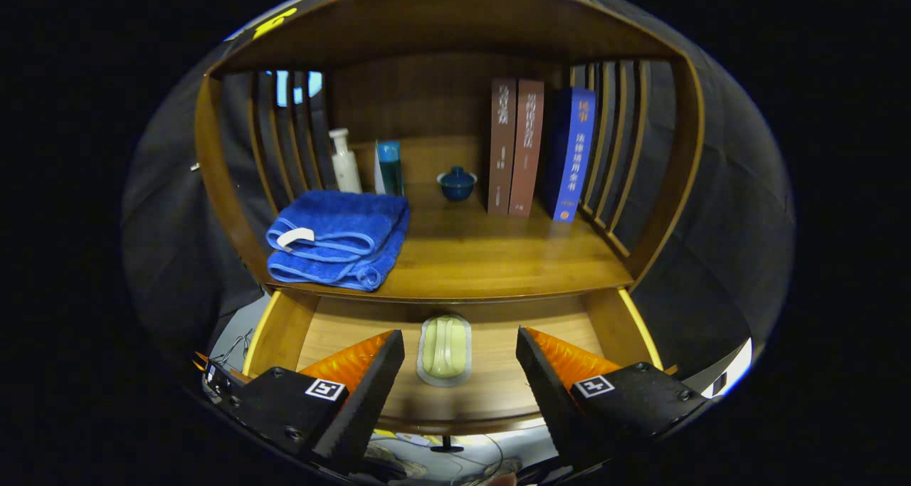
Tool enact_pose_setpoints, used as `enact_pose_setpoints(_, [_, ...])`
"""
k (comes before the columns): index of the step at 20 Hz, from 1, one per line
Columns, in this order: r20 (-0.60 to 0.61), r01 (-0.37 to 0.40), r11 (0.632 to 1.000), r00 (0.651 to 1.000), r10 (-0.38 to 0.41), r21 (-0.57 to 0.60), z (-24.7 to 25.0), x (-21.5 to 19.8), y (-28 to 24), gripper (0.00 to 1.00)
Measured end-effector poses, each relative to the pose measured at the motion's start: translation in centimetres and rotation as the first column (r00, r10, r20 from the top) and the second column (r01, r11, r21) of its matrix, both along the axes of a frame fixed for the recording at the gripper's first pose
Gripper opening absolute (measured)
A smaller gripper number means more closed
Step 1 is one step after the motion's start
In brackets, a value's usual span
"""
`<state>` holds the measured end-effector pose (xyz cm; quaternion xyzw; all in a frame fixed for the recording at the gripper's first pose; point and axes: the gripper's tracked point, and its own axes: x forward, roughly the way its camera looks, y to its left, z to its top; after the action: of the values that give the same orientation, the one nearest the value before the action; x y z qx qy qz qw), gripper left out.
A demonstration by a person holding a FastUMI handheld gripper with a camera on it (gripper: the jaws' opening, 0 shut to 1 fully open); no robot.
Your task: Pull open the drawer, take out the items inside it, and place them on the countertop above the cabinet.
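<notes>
The wooden drawer stands pulled out under the countertop of the cabinet. On its floor lies a pale green soap-like bar in a clear wrapper, lengthwise between my two fingers. My gripper hangs open above the drawer, one finger on each side of the bar and not touching it. A folded blue towel rests on the countertop's left front corner.
At the back of the countertop stand a white bottle, a teal box, a small dark blue lidded cup and three upright books. Slatted wooden sides and a top board enclose the shelf. Cables lie on the floor below the drawer.
</notes>
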<state>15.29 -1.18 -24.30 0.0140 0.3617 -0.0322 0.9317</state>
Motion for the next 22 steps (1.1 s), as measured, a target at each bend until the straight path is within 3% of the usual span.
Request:
enact_pose_setpoints(8, [-0.250, -0.002, 0.999, 0.968, 0.015, 0.051, -8.8, 4.2, 0.1, 0.98])
enact_pose_setpoints(13, [-0.332, 0.020, 0.997, 0.943, 0.007, 0.078, -13.0, 4.6, 0.6, 0.73])
enact_pose_setpoints(15, [-0.371, 0.020, 0.997, 0.928, 0.008, 0.071, -14.1, 4.1, 0.6, 0.53])
enact_pose_setpoints(18, [-0.352, -0.009, 0.999, 0.936, 0.021, 0.036, -13.0, 4.3, 0.4, 0.23])
enact_pose_setpoints(19, [-0.338, -0.009, 1.000, 0.941, 0.017, 0.026, -13.0, 4.4, 0.3, 0.17])
enact_pose_setpoints(22, [-0.305, 0.001, 1.000, 0.952, 0.005, 0.021, -11.8, 4.1, -0.1, 0.17])
